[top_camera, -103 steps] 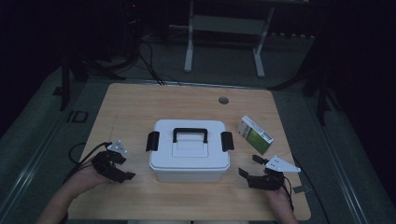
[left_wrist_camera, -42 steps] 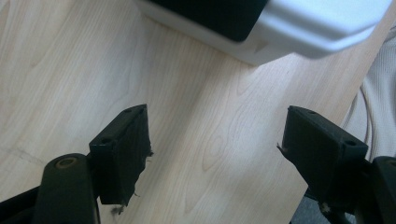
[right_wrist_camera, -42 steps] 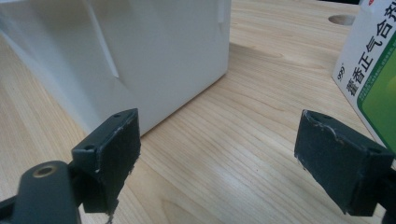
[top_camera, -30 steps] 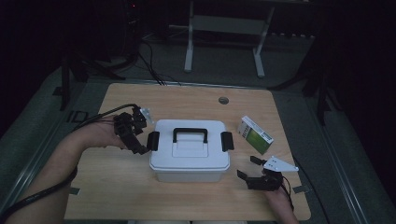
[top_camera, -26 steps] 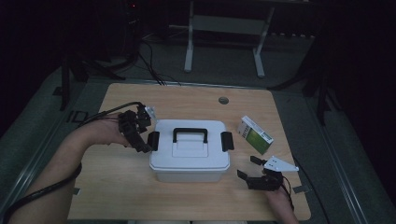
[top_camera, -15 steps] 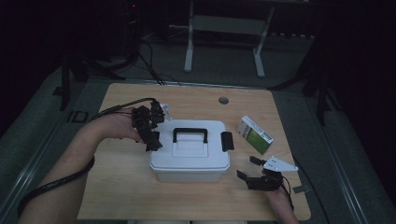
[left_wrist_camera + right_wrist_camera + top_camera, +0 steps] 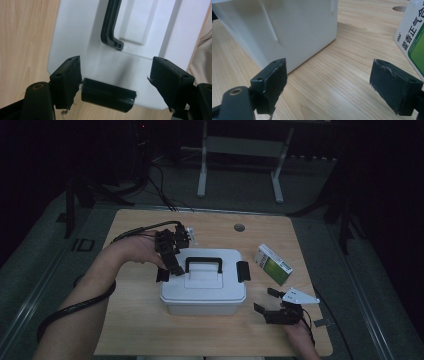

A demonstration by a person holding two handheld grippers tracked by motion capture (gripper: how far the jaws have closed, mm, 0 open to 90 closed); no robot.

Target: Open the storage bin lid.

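Two black latches held the lid of the white box [image 7: 203, 282] shut, and the box stood in the middle of the table [image 7: 150, 330], so the left gripper [image 7: 171, 266] was over the left latch [image 7: 108, 95], I think to unclip it. Its jaws stood apart, one on each side of the latch, not pinching it (the forearm reached in from the left, wrist bent down). The right gripper [image 7: 267, 301] rested low beside the box, jaws spread wide on nothing, near the green carton [image 7: 272, 264].

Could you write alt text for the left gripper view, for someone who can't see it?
Two open black fingers straddle a black latch on the edge of a white box, not touching it. The box's black handle lies flat on the lid; wooden table behind.
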